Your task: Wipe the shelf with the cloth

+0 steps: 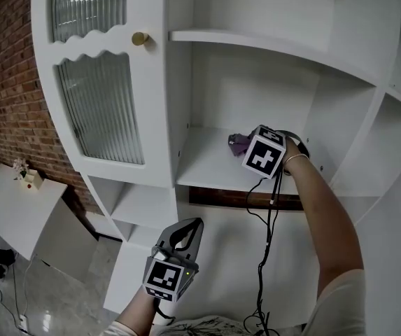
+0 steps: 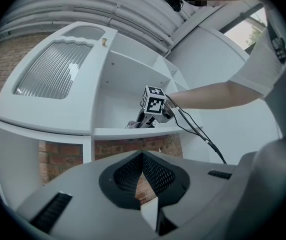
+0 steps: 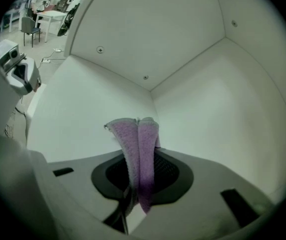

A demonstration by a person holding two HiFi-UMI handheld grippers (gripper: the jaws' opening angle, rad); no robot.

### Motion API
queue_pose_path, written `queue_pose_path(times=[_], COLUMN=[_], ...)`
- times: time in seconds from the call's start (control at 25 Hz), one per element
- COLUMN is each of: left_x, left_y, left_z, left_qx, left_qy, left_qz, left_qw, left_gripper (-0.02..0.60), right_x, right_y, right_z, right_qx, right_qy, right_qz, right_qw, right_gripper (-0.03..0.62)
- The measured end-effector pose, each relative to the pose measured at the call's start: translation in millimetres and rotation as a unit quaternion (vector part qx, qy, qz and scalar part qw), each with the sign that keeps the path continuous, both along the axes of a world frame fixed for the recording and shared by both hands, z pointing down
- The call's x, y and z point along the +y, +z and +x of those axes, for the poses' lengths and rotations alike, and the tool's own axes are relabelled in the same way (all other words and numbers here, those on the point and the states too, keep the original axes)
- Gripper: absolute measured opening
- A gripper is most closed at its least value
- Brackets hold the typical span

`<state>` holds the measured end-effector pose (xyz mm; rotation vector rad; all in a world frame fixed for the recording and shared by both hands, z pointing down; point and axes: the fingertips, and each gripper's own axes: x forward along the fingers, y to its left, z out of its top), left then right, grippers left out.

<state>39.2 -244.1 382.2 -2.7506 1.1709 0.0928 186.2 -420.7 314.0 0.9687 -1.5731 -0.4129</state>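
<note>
Purple cloth (image 3: 140, 149) clamped in the right tongs (image 3: 139, 179), up on the shelf (image 1: 207, 161) near its back; left tongs (image 1: 190, 231) closed, empty, at 7 o'clock. Wiping looks under way, finish unclear.

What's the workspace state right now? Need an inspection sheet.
Surface: white shelf, in an open compartment of a white cabinet.
Job's things: purple cloth, clamped in the right gripper, down at the shelf; contact cannot be told.
Clutter: nothing seen on the shelf.
Grippers: right gripper shut on the cloth, inside the compartment; left gripper shut, nothing held, low, outside the cabinet.
Cables: black cable hangs from the right gripper.
Surroundings: ribbed glass door with a brass knob, brick wall, small white table at the left.
</note>
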Motion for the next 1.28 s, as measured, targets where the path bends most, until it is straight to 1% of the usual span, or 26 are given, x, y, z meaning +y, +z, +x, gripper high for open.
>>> queue_pose_path(times=[0.16, 0.28, 0.4, 0.56, 0.68, 0.92, 1.04, 1.16, 1.28], left_x=[11, 18, 26, 28, 28, 42, 48, 49, 47], left_y=[2, 1, 3, -5, -3, -4, -6, -7, -9], left_z=[5, 12, 20, 26, 26, 38, 40, 40, 42], left_qx=[-0.007, -0.005, -0.008, -0.011, -0.011, -0.017, -0.017, -0.014, -0.012], left_qy=[0.014, 0.026, 0.043, 0.05, 0.052, 0.066, 0.067, 0.063, 0.057], left_qz=[-0.004, -0.001, -0.009, 0.008, -0.003, 0.0, 0.001, 0.002, 0.006], left_qw=[0.9999, 0.9996, 0.999, 0.9987, 0.9986, 0.9976, 0.9976, 0.9979, 0.9983], left_gripper=[0.014, 0.014, 0.014, 0.014, 0.014, 0.014, 0.014, 0.014, 0.014], right_x=[32, 59, 85, 115, 133, 161, 160, 147, 128], right_y=[0, 4, 4, 4, 5, 7, 1, -15, -29], right_z=[-12, -22, -31, -40, -43, -40, -35, -24, -4], right_qx=[0.013, 0.023, 0.029, 0.02, 0.013, 0.022, 0.024, 0.031, 0.049], right_qy=[-0.019, -0.029, -0.039, -0.054, -0.06, -0.07, -0.068, -0.052, -0.031], right_qz=[-0.02, -0.041, -0.056, -0.068, -0.072, -0.08, -0.059, -0.017, 0.028], right_qw=[1.0, 0.998, 0.997, 0.996, 0.995, 0.994, 0.996, 0.998, 0.998], right_gripper=[0.081, 0.081, 0.081, 0.081, 0.081, 0.081, 0.083, 0.083, 0.083])
